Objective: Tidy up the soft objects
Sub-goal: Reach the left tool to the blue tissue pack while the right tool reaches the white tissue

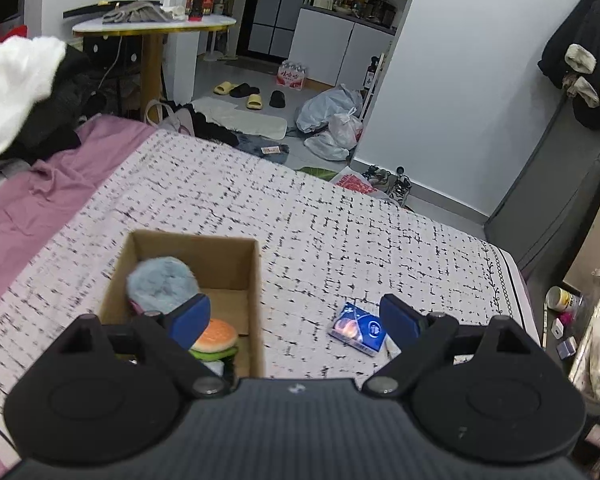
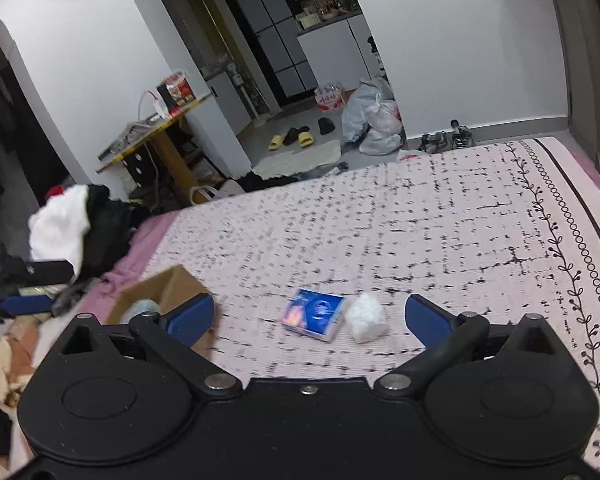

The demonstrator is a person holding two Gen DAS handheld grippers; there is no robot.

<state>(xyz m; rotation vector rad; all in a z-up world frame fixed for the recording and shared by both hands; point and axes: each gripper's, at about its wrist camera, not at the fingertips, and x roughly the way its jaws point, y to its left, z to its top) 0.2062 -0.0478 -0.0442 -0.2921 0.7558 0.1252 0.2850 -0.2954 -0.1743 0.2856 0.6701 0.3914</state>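
Left wrist view: the left gripper (image 1: 296,318) hangs with its jaws spread wide and nothing in them, over the open brown cardboard box (image 1: 256,280) on the patterned bedspread (image 1: 340,220). In the box sit a fluffy grey-blue plush (image 1: 162,282) and a squishy burger toy (image 1: 215,340). Right wrist view: the right gripper (image 2: 310,316) is spread apart too, empty, lined up on the blue plastic-wrapped tissue pack (image 2: 316,314) with a crumpled white soft wad (image 2: 366,316) touching its side. I'd guess both are featherlight and squashy; the wrapper looks slick, so pinch the pack across its short sides, and the wad anywhere in the middle.
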